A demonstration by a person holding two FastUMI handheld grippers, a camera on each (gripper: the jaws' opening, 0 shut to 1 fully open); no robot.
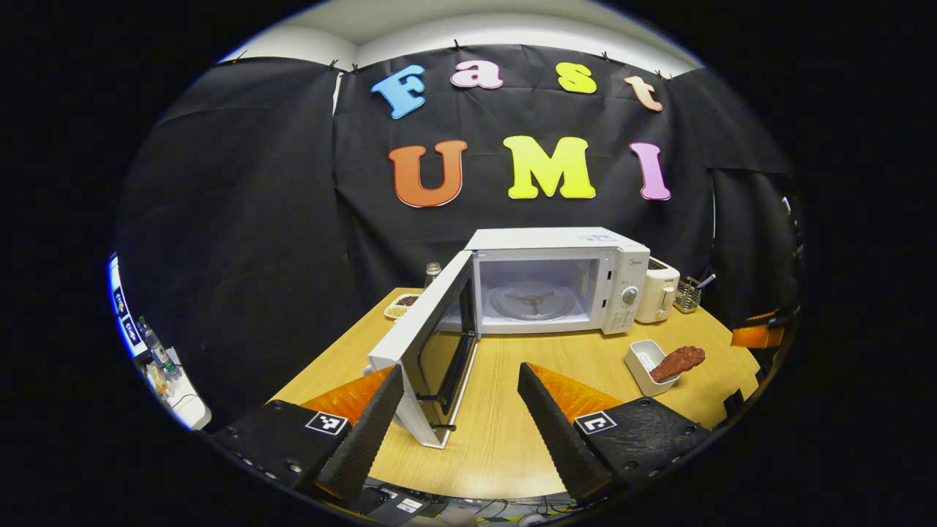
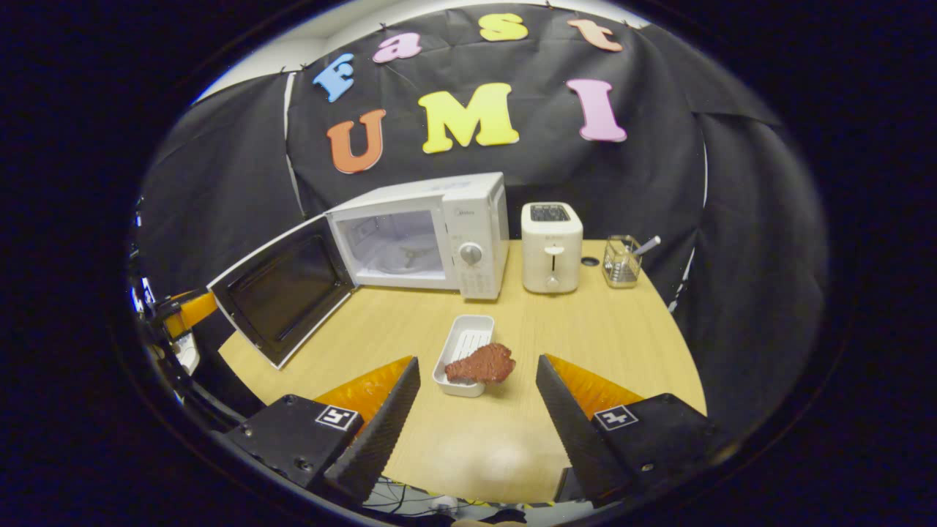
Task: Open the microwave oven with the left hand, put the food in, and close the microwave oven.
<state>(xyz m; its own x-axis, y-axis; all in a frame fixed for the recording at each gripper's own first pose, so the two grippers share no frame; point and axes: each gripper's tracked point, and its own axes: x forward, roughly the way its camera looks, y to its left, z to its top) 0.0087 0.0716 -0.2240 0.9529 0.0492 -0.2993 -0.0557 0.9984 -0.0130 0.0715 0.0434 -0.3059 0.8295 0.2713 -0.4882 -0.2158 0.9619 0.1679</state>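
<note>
Reddish-brown food (image 2: 481, 364) lay across white tray (image 2: 464, 344) at 12 o'clock from right gripper (image 2: 476, 406), fingers wide, empty. Long axis ran 9-to-3. Left gripper (image 1: 461, 410) wide, faced open microwave (image 1: 556, 282) door (image 1: 432, 344).

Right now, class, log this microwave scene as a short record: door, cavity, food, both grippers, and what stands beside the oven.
door: white microwave oven has its door swung wide open
cavity: glass turntable bare, no food inside
food: reddish-brown meat piece resting on the rim of a white rectangular tray, on the round wooden table
left gripper: jaws open, holding nothing
right gripper: jaws open, facing the food
beside oven: white toaster
</note>
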